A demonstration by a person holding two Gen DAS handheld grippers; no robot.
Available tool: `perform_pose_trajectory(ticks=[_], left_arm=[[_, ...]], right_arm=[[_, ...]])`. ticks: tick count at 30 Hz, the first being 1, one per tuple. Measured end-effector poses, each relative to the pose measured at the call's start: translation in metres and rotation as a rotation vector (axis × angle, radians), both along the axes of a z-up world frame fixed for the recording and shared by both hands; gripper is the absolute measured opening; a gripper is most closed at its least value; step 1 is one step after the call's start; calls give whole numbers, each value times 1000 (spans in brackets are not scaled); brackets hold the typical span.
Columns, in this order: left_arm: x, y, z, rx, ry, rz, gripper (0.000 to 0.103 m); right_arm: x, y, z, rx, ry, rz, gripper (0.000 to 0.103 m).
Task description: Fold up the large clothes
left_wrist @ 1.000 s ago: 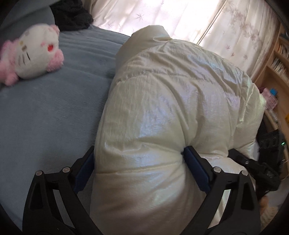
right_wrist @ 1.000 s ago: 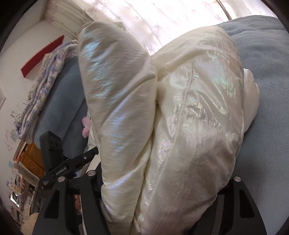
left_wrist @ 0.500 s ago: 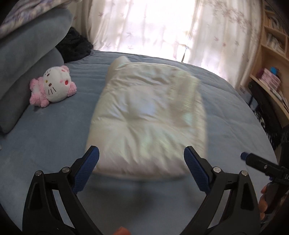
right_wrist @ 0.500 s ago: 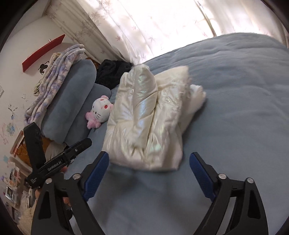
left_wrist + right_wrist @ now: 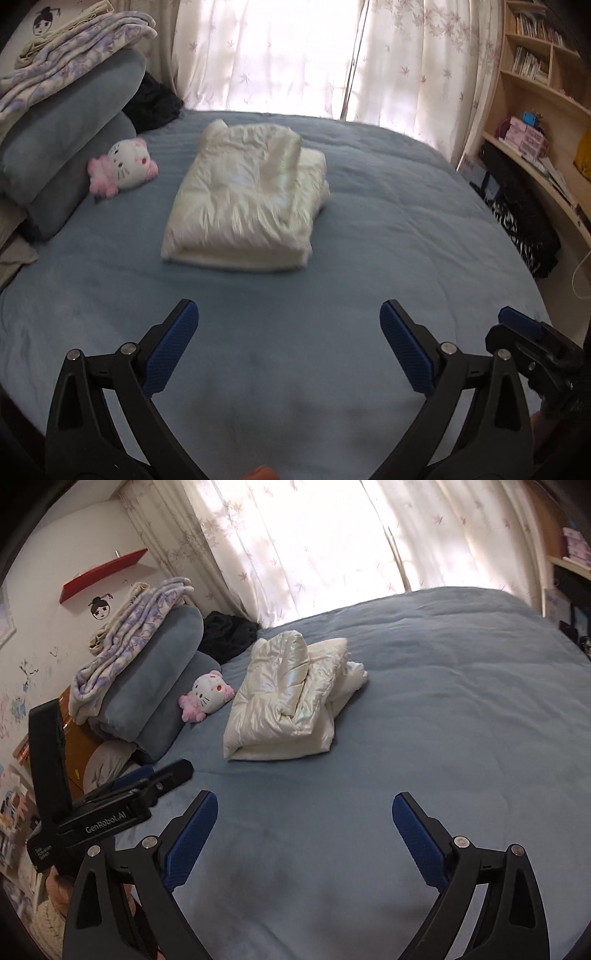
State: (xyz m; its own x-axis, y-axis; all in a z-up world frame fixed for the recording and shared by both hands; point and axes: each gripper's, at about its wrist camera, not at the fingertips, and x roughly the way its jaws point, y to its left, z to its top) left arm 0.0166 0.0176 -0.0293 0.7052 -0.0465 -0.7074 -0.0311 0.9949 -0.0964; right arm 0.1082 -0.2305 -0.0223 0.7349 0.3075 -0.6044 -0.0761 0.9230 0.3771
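A folded cream puffer jacket (image 5: 245, 201) lies on a blue bedspread (image 5: 388, 236), well ahead of both hand-held grippers and touching neither. The left gripper (image 5: 289, 341) hangs above the bedspread with its two blue-padded fingers (image 5: 170, 345) spread wide apart, holding nothing. The jacket sits straight ahead of it, slightly to its left. The right gripper (image 5: 303, 834) is likewise spread wide and empty, with the jacket (image 5: 291, 698) ahead of it and a little to its left. The jacket's shiny top layer is folded over a flatter layer that shows along the near edge. Beyond the left gripper's left finger, a pink and white Hello Kitty plush (image 5: 123, 166) rests near the jacket, against stacked grey-blue pillows (image 5: 70, 147). A floral blanket (image 5: 70, 62) lies on top of the pillows. White leaf-patterned curtains (image 5: 295, 55) hang behind the bed, and a wooden bookshelf (image 5: 535, 92) stands off to the left gripper's right.
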Motion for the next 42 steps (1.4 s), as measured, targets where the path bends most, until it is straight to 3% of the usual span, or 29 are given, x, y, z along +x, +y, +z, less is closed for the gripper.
perform_pose_trajectory(ticks=[3, 6, 13, 24, 42], left_arm=[[-33, -18, -3, 14, 8, 1, 98], [-62, -32, -8, -27, 26, -14, 98], [-112, -65, -18, -30, 50, -25, 98], [-164, -91, -16, 14, 29, -40, 98], [-169, -85, -10, 31, 39, -23, 98]], right_arm=[[-46, -6, 2, 0, -9, -23, 103], [-95, -17, 6, 7, -29, -62, 103], [-168, -37, 3, 7, 2, -125, 103], [-254, -47, -4, -173, -5, -161, 103], [-269, -55, -10, -181, -8, -178, 103]])
